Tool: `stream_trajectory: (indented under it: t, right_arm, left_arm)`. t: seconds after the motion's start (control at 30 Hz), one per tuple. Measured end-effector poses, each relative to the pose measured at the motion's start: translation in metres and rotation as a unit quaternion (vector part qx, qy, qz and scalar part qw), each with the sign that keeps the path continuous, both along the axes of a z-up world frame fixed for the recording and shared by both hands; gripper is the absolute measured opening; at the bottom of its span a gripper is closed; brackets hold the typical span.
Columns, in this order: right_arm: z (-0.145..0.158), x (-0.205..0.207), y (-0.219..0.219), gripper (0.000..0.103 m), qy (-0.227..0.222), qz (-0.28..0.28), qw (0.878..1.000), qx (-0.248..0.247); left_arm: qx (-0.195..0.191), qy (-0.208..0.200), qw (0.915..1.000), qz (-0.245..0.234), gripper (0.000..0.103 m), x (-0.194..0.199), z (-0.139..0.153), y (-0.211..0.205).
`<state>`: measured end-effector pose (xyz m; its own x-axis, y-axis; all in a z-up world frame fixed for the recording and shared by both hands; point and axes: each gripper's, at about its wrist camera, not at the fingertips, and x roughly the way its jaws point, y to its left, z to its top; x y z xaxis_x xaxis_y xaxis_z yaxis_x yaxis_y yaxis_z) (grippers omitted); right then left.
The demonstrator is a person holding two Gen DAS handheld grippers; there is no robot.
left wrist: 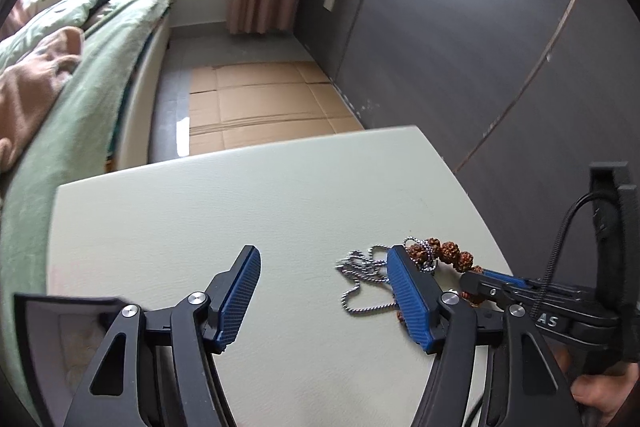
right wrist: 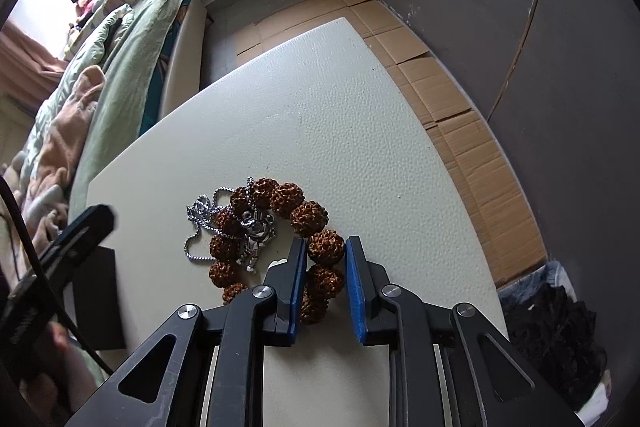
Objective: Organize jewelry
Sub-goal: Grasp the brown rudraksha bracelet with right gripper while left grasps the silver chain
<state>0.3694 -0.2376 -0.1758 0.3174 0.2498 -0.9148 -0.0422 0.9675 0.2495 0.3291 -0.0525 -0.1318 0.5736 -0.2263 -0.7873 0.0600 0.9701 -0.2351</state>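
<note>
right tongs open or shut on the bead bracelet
Shut on the bead bracelet: the right tongs have both blue pads against one brown bead.

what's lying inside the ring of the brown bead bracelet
A silver pendant lies inside the bead bracelet, its ball chain crossing the beads. The right gripper hides the ring's near part.
</note>
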Motion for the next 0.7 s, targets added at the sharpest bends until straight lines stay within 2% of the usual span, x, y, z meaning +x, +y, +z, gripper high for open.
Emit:
stream_trajectory:
  t: [0.07, 0.4, 0.57, 0.6, 0.63, 0.67, 0.7]
  right_arm:
    - [0.000, 0.001, -0.003, 0.021, 0.002, -0.001, 1.000, -0.001]
    - [0.000, 0.005, -0.012, 0.021, 0.009, -0.008, 1.000, 0.011]
    - [0.001, 0.004, -0.017, 0.021, 0.010, -0.009, 1.000, 0.018]
    - [0.001, 0.004, -0.018, 0.021, 0.009, -0.009, 1.000, 0.019]
    - [0.002, 0.004, -0.017, 0.021, 0.009, -0.008, 1.000, 0.020]
    - [0.001, 0.003, -0.018, 0.021, 0.008, -0.008, 1.000, 0.020]
    - [0.002, 0.003, -0.018, 0.021, 0.007, -0.007, 1.000, 0.022]
  left_arm:
    - [0.012, 0.010, 0.9998, -0.011, 0.061, 0.004, -0.009, -0.011]
    - [0.036, 0.039, 0.9977, -0.043, 0.060, 0.013, -0.041, -0.044]
    - [0.074, 0.008, 0.9961, -0.048, 0.059, 0.011, -0.042, -0.056]
    - [0.080, 0.003, 0.9956, -0.047, 0.056, 0.010, -0.042, -0.057]
    - [0.103, -0.001, 0.9938, -0.042, 0.039, 0.010, -0.043, -0.058]
    - [0.109, -0.006, 0.9930, -0.044, 0.013, 0.009, -0.042, -0.059]
    - [0.099, -0.001, 0.9939, -0.050, 0.008, 0.009, -0.041, -0.058]
